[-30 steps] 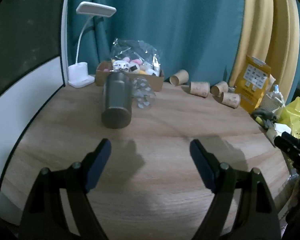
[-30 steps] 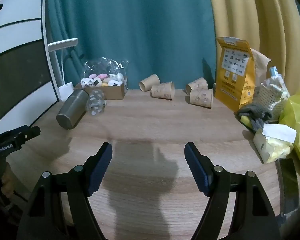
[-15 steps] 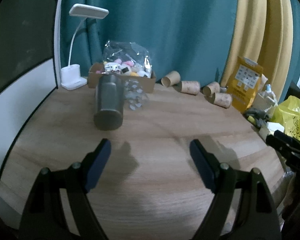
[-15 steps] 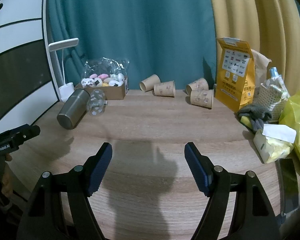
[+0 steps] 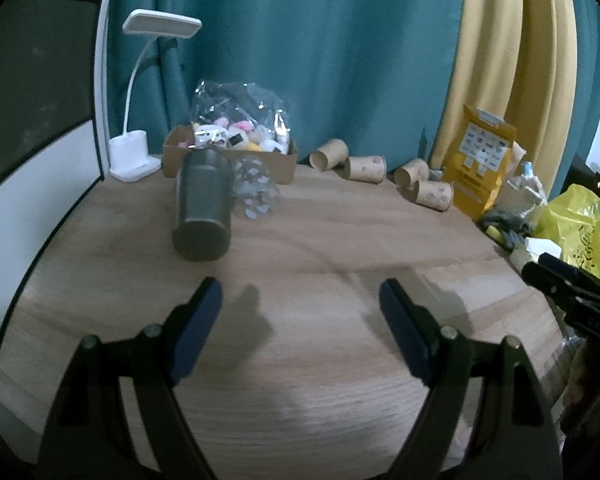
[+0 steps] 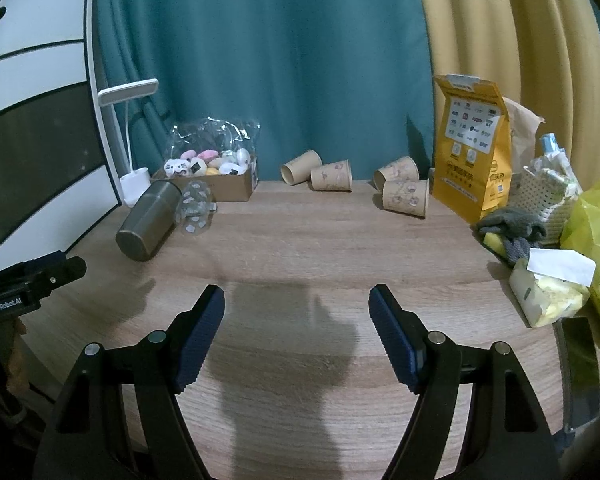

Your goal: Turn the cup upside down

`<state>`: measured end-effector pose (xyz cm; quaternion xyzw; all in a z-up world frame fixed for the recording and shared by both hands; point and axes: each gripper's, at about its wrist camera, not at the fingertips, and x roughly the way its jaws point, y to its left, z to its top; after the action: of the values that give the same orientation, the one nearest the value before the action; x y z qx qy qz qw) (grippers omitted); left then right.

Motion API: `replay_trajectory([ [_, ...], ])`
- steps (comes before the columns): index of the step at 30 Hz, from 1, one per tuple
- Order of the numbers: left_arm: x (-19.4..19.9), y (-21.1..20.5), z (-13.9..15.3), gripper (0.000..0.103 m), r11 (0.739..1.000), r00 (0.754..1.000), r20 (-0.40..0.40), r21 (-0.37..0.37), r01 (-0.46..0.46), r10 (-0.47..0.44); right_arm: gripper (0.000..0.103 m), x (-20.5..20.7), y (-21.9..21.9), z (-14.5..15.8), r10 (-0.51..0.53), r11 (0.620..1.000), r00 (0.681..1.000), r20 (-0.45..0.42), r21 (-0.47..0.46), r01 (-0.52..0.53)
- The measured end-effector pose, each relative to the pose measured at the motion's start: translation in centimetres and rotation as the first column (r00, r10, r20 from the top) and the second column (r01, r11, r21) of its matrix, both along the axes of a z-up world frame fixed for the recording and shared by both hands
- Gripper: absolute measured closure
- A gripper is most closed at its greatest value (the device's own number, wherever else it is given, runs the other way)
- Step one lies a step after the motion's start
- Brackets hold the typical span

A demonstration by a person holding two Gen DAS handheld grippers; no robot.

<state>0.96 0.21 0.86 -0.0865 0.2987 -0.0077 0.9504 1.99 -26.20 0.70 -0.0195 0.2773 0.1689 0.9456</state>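
A grey metal cup point(image 5: 203, 207) lies on its side on the wooden table point(image 5: 320, 340), base toward me, far left; it also shows in the right wrist view point(image 6: 148, 220). A clear plastic cup point(image 5: 256, 192) with white spots lies beside it, also in the right wrist view point(image 6: 194, 208). Several paper cups point(image 6: 332, 176) lie on their sides at the back. My left gripper point(image 5: 300, 320) is open and empty, short of the metal cup. My right gripper point(image 6: 296, 320) is open and empty over mid-table.
A cardboard box of small toys point(image 5: 228, 152) and a white desk lamp point(image 5: 134, 156) stand at the back left. A yellow pouch point(image 6: 472, 152), a basket point(image 6: 548, 196), a yellow bag point(image 6: 596, 232) and a tissue pack point(image 6: 548, 292) crowd the right edge.
My left gripper has drawn back a little from the metal cup and shifted its view rightward. My right gripper has hardly moved.
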Motion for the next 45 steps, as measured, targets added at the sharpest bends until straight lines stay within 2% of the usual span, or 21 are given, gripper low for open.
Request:
replay_trajectory([
  [45,-0.78,-0.35,0.52,0.021,0.999,1.0,0.019,0.026,-0.021,0.02,0.025,0.43,0.41,-0.34,0.013,1.0,1.0,-0.015,0.011,-0.013],
])
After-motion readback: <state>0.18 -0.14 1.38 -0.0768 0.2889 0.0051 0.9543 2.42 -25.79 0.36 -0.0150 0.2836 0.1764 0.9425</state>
